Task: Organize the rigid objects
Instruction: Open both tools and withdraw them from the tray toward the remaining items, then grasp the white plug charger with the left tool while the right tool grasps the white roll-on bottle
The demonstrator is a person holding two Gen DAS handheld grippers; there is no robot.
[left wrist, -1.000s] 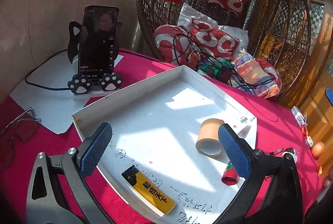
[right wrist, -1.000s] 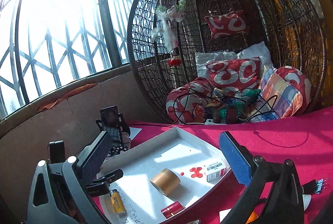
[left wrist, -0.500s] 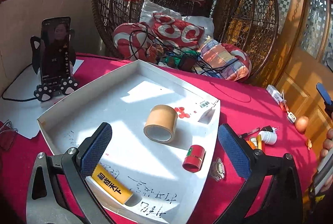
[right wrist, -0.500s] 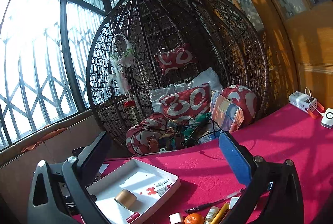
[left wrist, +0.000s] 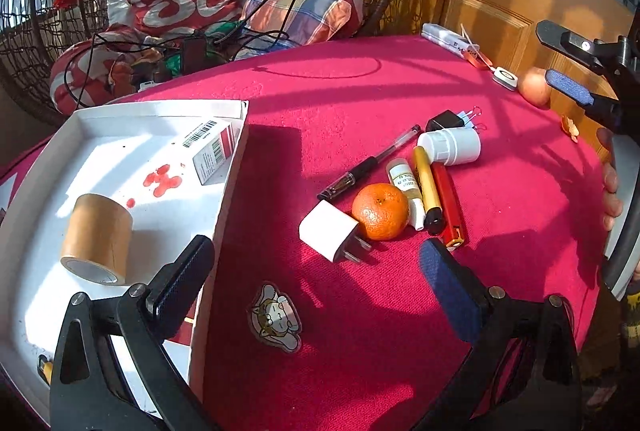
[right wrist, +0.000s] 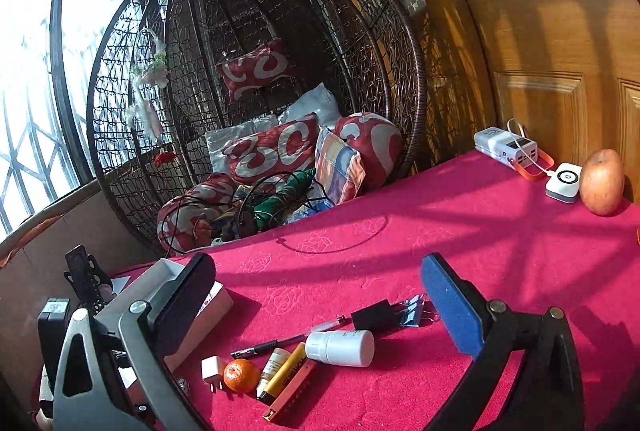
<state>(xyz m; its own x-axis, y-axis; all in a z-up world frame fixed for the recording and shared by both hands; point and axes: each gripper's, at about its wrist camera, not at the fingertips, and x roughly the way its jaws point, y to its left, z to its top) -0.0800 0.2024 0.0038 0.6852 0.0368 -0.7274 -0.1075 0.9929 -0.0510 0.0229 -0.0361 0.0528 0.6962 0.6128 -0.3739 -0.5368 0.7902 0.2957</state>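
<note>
A white tray (left wrist: pixel 224 191) on the red tablecloth holds a brown tape roll (left wrist: pixel 96 237) and a small barcode box (left wrist: pixel 214 149). To its right lie a white charger plug (left wrist: pixel 330 235), a tangerine (left wrist: pixel 380 211), a small vial (left wrist: pixel 406 183), a yellow lighter (left wrist: pixel 427 191), a red lighter (left wrist: pixel 448 207), a white bottle (left wrist: pixel 450 147), a black pen (left wrist: pixel 368 163) and a black adapter with binder clips (left wrist: pixel 452 119). My left gripper (left wrist: pixel 316 283) is open and empty, low in front of the plug. My right gripper (right wrist: pixel 320 295) is open and empty above the pile; the bottle (right wrist: pixel 340 347) lies below it.
A sticker (left wrist: pixel 276 317) lies on the cloth near my left gripper. An apple (right wrist: pixel 602 181), a white puck (right wrist: pixel 563 182) and a power bank (right wrist: pixel 505 146) sit at the far right edge. A wicker hanging chair (right wrist: pixel 256 71) with cushions stands behind the table.
My left gripper has swung right, from over the tray to the pile of loose items. My right gripper has also turned right and lowered, so the pile now lies between its fingers.
</note>
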